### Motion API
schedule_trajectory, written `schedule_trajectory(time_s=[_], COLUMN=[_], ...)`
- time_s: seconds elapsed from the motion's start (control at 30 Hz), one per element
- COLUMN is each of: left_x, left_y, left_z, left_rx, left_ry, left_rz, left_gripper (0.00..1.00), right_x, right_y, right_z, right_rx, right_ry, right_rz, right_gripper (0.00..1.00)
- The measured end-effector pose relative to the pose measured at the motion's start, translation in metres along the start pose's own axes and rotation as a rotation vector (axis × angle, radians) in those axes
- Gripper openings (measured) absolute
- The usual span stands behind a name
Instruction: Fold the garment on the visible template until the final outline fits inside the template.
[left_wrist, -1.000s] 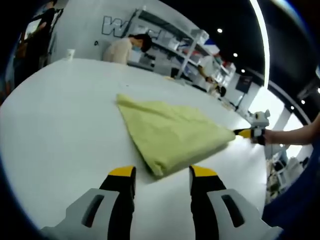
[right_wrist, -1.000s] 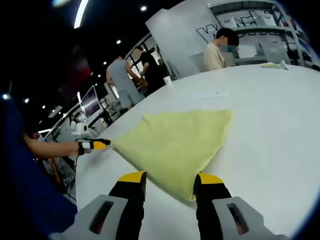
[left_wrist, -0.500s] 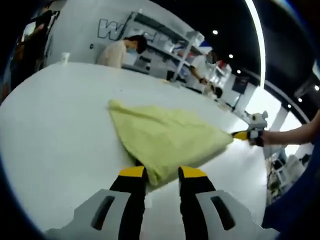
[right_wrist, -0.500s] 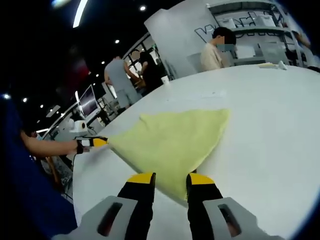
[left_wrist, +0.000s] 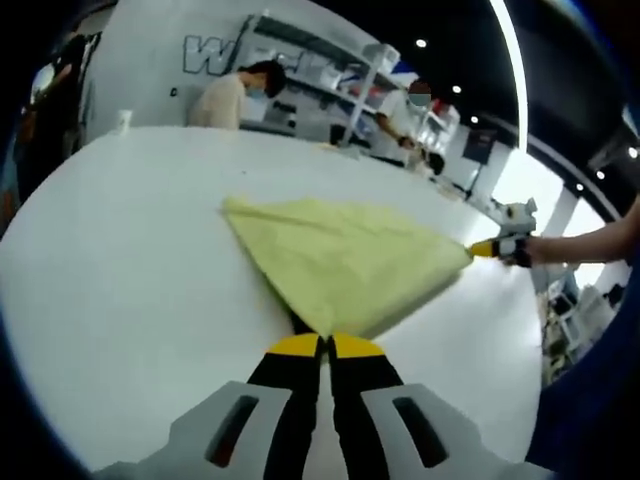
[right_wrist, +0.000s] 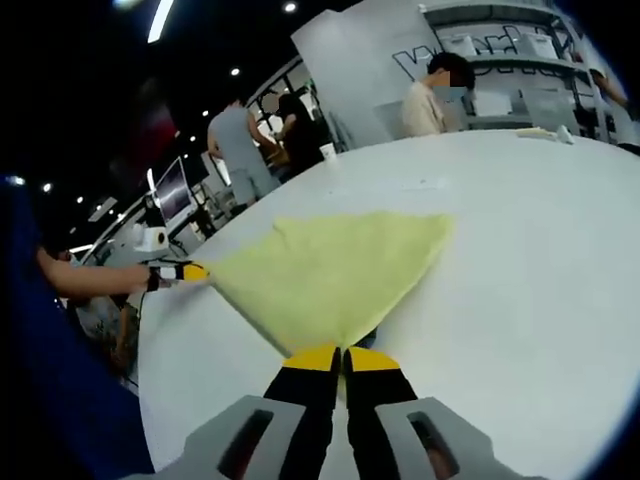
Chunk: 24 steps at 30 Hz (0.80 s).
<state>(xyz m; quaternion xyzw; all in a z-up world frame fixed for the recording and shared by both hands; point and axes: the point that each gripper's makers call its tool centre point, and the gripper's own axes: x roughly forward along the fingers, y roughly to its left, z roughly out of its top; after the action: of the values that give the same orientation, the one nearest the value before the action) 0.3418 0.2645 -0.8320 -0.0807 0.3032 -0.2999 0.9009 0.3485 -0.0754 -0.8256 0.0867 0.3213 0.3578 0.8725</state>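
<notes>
A pale yellow-green garment (left_wrist: 345, 260) lies folded into a rough triangle on the white table (left_wrist: 120, 260). My left gripper (left_wrist: 325, 343) is shut on its near corner. At the right of this view, my right gripper (left_wrist: 492, 248), held by a hand, pinches the garment's far right corner. In the right gripper view the garment (right_wrist: 330, 265) spreads ahead, and my right gripper (right_wrist: 342, 353) is shut on its near corner. My left gripper (right_wrist: 188, 271) holds the tip at the left. The cloth looks slightly raised at both held corners.
Bare white tabletop (right_wrist: 530, 260) surrounds the garment. A small white cup (left_wrist: 123, 120) stands near the far edge. Several people stand beyond the table by shelves (left_wrist: 300, 60). A monitor (right_wrist: 165, 190) and desks lie off the table's side.
Both grippers were open beside the garment's corners a second ago. Each has moved forward and shut on a corner, and the cloth is pulled a little tauter between them.
</notes>
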Motion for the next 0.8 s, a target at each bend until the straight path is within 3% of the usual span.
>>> schedule_trajectory(time_s=[0.1,0.27,0.43,0.63,0.8], left_x=[-0.004,-0.011,-0.025,-0.042,-0.058], left_y=[0.003,-0.001,-0.019,-0.038,-0.057], left_z=[0.001,-0.003,-0.011,-0.036,-0.049], left_rx=[0.015,0.033,0.055,0.064,0.034], left_ry=[0.006,0.026,0.050,0.095,0.092], left_rz=[0.018,-0.010,-0.040,-0.095,-0.103], left_gripper=[0.00,0.00,0.00,0.00,0.00], right_x=[-0.004,-0.016,-0.031,-0.051,-0.065], right_y=[0.001,0.012,0.022,0.033,0.048], right_z=[0.001,-0.004,-0.015,-0.036,-0.050], right_rx=[0.000,-0.015,-0.013,0.012,0.025], right_ry=[-0.010,0.011,0.027,0.049,0.058], right_rz=[0.003,0.033,0.064,0.097,0.099], right_gripper=[0.00,0.00,0.00,0.00,0.00])
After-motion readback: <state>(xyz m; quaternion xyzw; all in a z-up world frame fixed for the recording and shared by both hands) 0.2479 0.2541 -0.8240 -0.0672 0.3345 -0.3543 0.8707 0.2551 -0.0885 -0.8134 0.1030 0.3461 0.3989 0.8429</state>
